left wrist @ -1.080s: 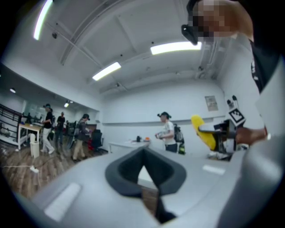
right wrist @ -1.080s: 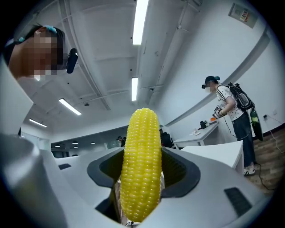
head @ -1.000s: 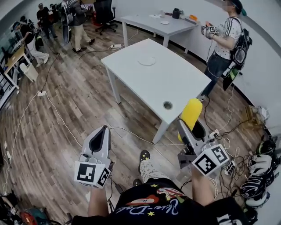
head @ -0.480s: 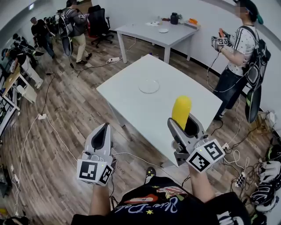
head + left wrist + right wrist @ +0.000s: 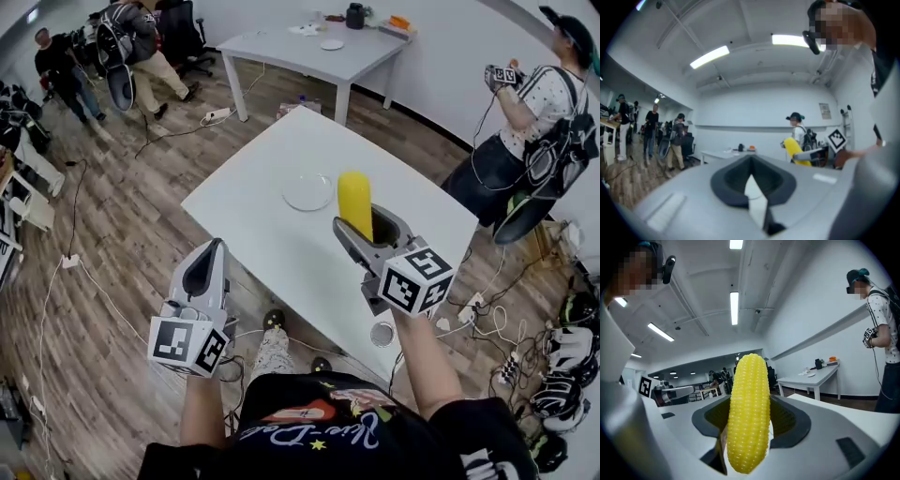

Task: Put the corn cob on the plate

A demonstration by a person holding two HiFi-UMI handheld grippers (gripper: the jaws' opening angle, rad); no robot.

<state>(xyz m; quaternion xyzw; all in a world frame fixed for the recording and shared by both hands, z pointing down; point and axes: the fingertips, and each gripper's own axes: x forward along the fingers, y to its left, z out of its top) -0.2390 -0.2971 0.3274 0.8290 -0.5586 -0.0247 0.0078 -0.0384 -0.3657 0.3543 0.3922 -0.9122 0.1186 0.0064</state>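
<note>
My right gripper (image 5: 361,228) is shut on a yellow corn cob (image 5: 354,202), held upright above the white table (image 5: 272,244). In the right gripper view the corn cob (image 5: 748,413) stands between the jaws and fills the middle. A small clear plate (image 5: 308,192) lies on the table just left of the cob. My left gripper (image 5: 208,262) hangs off the table's near left edge, over the wood floor, jaws shut and holding nothing. In the left gripper view, its closed jaws (image 5: 752,187) point at the room, with the corn cob (image 5: 796,149) seen at the right.
A person (image 5: 534,131) with a backpack stands at the table's far right. A second white table (image 5: 309,52) with a plate and small items stands behind. Other people (image 5: 131,42) stand far left. Cables and shoes (image 5: 562,366) lie on the floor to the right.
I have come closer to the table. My right gripper with the corn cob now hangs over the tabletop beside the plate; a second ago it was at the table's corner. The left gripper stays low.
</note>
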